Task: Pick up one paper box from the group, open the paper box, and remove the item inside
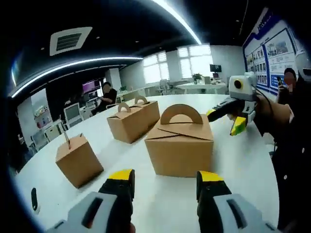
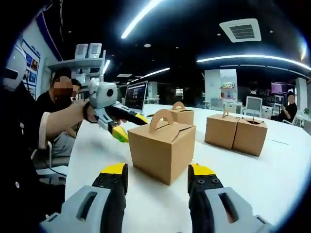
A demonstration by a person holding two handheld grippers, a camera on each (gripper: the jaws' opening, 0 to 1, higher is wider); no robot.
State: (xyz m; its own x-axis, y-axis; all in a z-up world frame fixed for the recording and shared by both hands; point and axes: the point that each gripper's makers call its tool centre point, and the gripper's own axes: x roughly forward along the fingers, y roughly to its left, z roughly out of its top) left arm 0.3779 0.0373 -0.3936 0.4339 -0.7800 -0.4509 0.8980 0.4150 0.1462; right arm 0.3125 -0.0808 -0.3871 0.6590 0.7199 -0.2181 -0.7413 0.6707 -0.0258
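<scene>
1. Box w/ arched handle (image 1: 180, 143), nearest of the group, sits upright on white table (image 1: 243, 165), flaps closed, handle tabs interlocked on top. Same box in right gripper view (image 2: 163, 148), straight ahead between the jaws but not touched.
2. Left gripper (image 1: 165, 187): yellow-tipped jaws spread apart, nothing between them, aimed at box from just in front. Seen from the other side (image 2: 127, 127), it hovers near the box's handle, jaws parted, not gripping.
3. Right gripper (image 2: 158, 177): jaws spread wide, empty, box near but clear of both tips. In left gripper view (image 1: 226, 119) hangs above table just beside box's top corner, tips apart.
4. Step, by the look of it: approach/selection; box not yet picked up, not opened, item inside unseen.
5. Next move prob. calls for: one gripper to pinch a side wall or the handle arch to steady it, other to work the interlocked tabs apart. Thin card, so light squeeze or walls will buckle; box light, may slide on smooth top.
6. Around: two joined boxes w/ handles (image 1: 133, 121) behind, well apart; tilted smaller box (image 1: 77, 160) off to one side w/ a thin stick rising from its top. None block the approach.
7. Beyond table: office desks, monitors, seated person in background (image 1: 107, 94); wall posters (image 1: 269, 53). No obstruction to either gripper.
</scene>
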